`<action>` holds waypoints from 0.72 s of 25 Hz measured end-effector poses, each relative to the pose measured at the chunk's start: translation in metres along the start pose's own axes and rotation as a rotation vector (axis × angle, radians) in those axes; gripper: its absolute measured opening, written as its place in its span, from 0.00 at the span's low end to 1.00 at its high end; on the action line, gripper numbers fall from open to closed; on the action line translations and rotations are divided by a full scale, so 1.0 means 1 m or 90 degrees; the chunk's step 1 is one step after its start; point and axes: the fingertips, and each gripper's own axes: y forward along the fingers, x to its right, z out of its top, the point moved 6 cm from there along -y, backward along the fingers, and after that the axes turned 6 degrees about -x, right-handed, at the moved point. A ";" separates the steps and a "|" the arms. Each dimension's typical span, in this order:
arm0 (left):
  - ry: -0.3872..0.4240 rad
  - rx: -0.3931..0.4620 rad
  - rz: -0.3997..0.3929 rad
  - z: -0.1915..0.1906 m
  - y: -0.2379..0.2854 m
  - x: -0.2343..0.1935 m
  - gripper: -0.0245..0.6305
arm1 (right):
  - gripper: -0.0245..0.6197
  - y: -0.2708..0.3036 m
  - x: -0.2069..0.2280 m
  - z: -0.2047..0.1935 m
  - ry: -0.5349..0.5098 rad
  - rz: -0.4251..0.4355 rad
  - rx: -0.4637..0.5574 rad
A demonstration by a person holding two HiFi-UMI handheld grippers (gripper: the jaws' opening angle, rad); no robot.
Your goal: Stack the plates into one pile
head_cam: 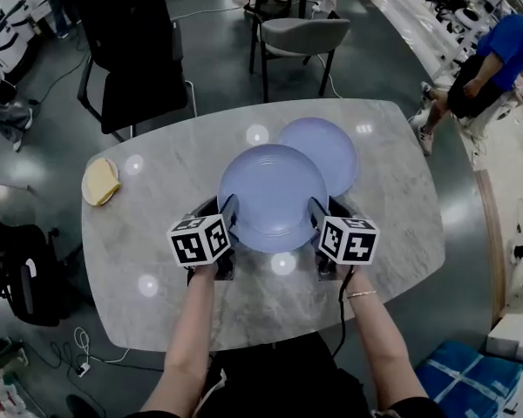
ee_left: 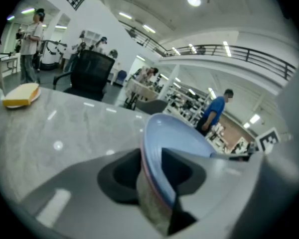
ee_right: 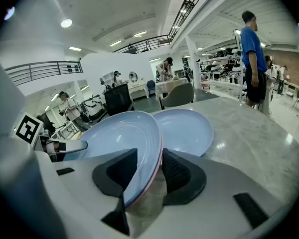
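A pale blue plate (head_cam: 272,194) hangs over the middle of the marble table (head_cam: 148,233), held at both sides. My left gripper (head_cam: 229,212) is shut on its left rim, my right gripper (head_cam: 316,212) on its right rim. The left gripper view has the plate's rim (ee_left: 179,133) pinched between the dark pads of the left gripper (ee_left: 152,176), with a pinkish edge underneath. It is clamped the same way in the right gripper (ee_right: 149,173), where the plate (ee_right: 119,138) fills the middle. A second blue plate (head_cam: 331,151) (ee_right: 187,131) lies on the table just behind and right, partly covered by the held one.
A yellowish flat thing (head_cam: 100,181) (ee_left: 21,96) lies near the table's left edge. A black chair (head_cam: 135,50) and a grey chair (head_cam: 301,37) stand beyond the far edge. A person in a blue shirt (head_cam: 492,64) stands off to the right.
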 end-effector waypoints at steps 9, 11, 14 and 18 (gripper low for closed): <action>0.038 -0.016 -0.012 0.016 0.054 0.064 0.24 | 0.27 -0.014 0.075 0.024 0.029 -0.013 0.021; 0.039 -0.013 -0.009 0.017 0.064 0.074 0.24 | 0.27 -0.012 0.090 0.028 0.028 -0.006 0.020; 0.039 -0.011 0.000 0.019 0.079 0.089 0.24 | 0.27 -0.010 0.111 0.035 0.025 0.002 0.020; 0.038 -0.008 0.017 0.027 0.099 0.100 0.23 | 0.27 -0.001 0.131 0.042 0.023 0.007 0.017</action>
